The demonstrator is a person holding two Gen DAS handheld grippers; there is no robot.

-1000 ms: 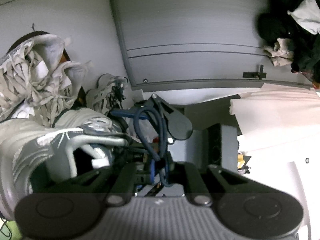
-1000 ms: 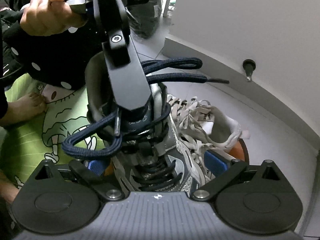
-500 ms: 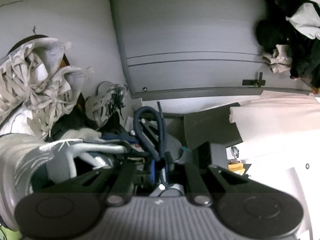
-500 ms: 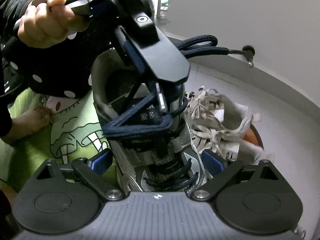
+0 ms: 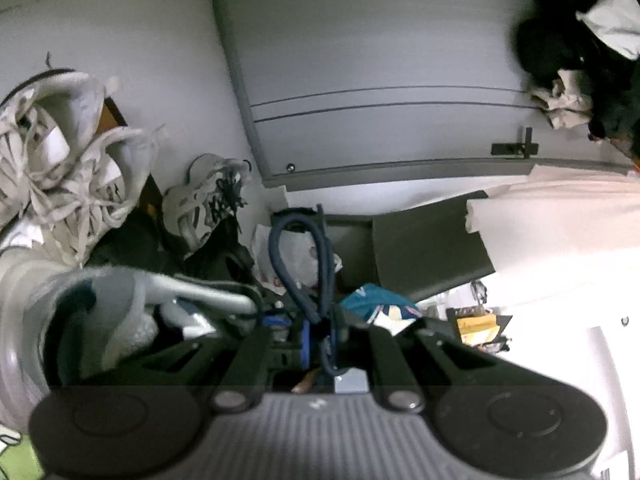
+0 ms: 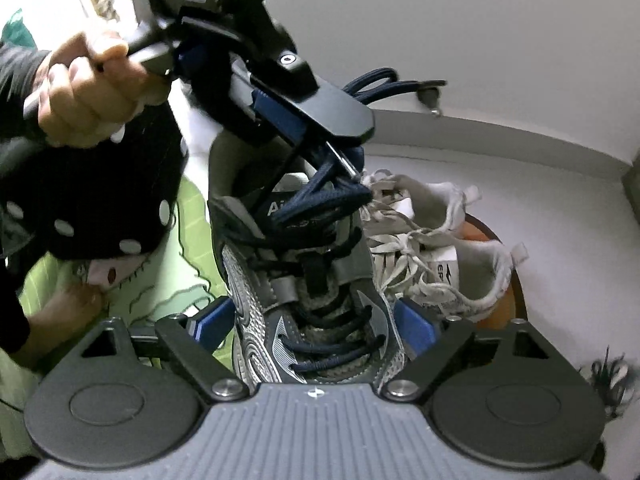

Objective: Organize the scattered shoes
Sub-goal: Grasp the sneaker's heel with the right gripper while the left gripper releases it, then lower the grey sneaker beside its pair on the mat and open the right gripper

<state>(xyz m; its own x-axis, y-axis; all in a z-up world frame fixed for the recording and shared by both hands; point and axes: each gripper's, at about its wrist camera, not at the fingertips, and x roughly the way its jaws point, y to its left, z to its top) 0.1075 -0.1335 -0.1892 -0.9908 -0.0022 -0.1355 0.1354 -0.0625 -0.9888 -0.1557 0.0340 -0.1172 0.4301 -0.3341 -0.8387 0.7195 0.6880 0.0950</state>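
Left gripper [image 5: 318,336] pinched tight on navy laces [image 5: 304,256], dangling grey sneaker [image 6: 308,280] between right gripper [image 6: 314,322] pads just closing in, not visibly pressing, beside white sneakers [image 6: 436,248]; mid-handover, probably needing firm squeeze next.

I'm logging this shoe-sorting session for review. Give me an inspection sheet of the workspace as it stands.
Surface: pale floor beside a green patterned mat.
Job's things: grey and navy sneaker lies between the right gripper's fingers; pair of white sneakers beside it; another grey sneaker further off by the cabinet.
Clutter: dark clothes pile, plastic bags.
Grippers: left gripper shut on the navy laces; right gripper, jaws just been closing, straddles the sneaker, pads not clearly pressing.
Cables: nothing seen.
Surroundings: white wall, doorstop.
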